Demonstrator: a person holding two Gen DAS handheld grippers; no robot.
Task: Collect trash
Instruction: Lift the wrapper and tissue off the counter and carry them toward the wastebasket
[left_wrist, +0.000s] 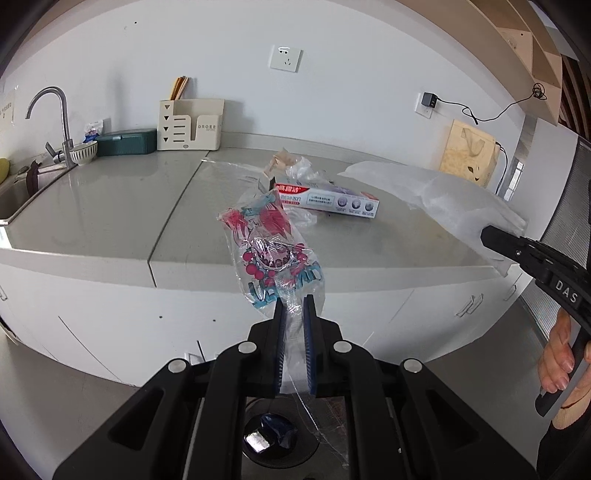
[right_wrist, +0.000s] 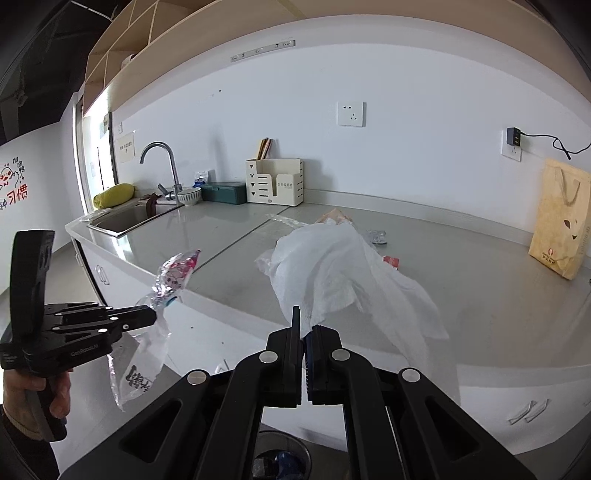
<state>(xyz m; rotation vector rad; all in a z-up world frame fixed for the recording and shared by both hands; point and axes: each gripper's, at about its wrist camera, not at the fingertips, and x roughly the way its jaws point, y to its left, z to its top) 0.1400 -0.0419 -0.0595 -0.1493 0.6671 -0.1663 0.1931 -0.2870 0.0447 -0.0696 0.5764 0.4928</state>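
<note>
Kitchen nook, grey tabletop (left_wrist: 110, 206) against white wall, sink at far end. Left gripper (left_wrist: 294, 306) fingers nearly closed, pinching printed plastic wrapper (left_wrist: 269, 254) by bottom edge, held in air before tabletop edge. Wrapper light, crinkly, slippery; likely slides out unless pinched deep.

Right gripper (right_wrist: 303, 328) fingers clamped on white paper towel (right_wrist: 332, 273), hanging limp above tabletop. Towel soft, weightless, tears easily; bunched corner best hold.

Toothpaste box (left_wrist: 328, 201) lies on tabletop, stiff, light; grasp across narrow sides. Bin (right_wrist: 280, 458) below, partly seen.

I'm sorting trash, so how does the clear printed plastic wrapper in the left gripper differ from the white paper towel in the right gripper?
The clear printed plastic wrapper is see-through with pink and blue print; the white paper towel is opaque and plain. The wrapper is narrow and crinkled, the towel broad and draped. Both are pinched at one end, in the left gripper and right gripper.
</note>
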